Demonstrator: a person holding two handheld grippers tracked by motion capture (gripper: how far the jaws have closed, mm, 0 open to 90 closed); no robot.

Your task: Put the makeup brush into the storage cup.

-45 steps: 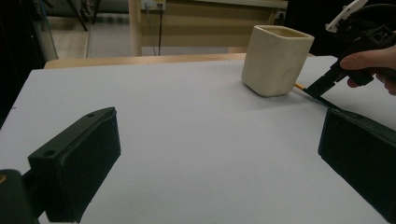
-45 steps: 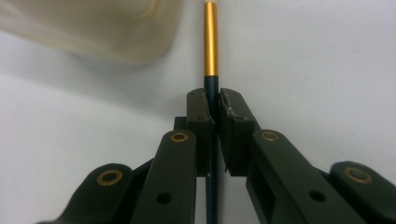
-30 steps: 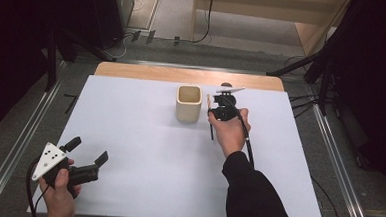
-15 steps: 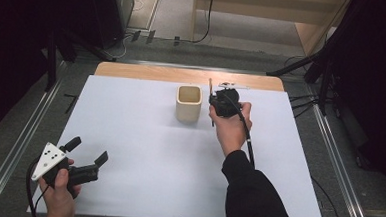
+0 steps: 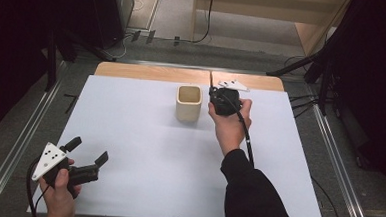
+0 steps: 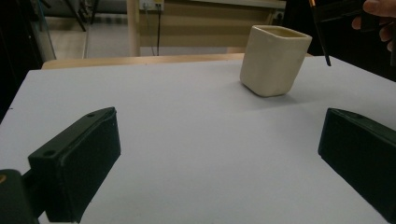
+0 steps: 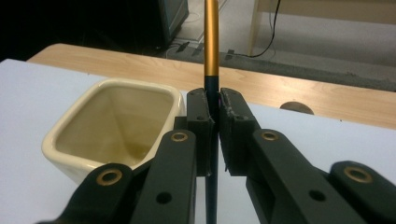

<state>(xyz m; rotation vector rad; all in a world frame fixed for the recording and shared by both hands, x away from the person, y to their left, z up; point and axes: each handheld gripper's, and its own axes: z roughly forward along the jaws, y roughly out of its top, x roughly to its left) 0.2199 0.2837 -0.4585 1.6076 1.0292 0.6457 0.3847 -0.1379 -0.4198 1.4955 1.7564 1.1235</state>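
A cream square cup [image 5: 188,102] [image 6: 273,59] [image 7: 112,126] stands empty on the white tabletop [image 5: 144,136], towards the far middle. Just to its right, my right gripper [image 5: 213,92] [image 7: 212,100] is shut on a thin stick [image 7: 211,37] [image 5: 211,79] [image 6: 324,42], dark below and orange-gold above, held upright beside the cup's rim. At the near left corner my left gripper [image 5: 87,150] [image 6: 219,121] rests low over the table, open, with nothing between its jaws.
A bare wooden strip [image 5: 143,72] runs along the table's far edge. Metal rails [image 5: 24,139] flank the table on both sides, and cables [image 5: 301,101] lie on the floor at the right. The right gripper's cable [image 5: 247,139] trails back along the forearm.
The right hand has turned and shifted slightly towards the cup, so the stick now stands upright by the rim. The left gripper has stayed in place.
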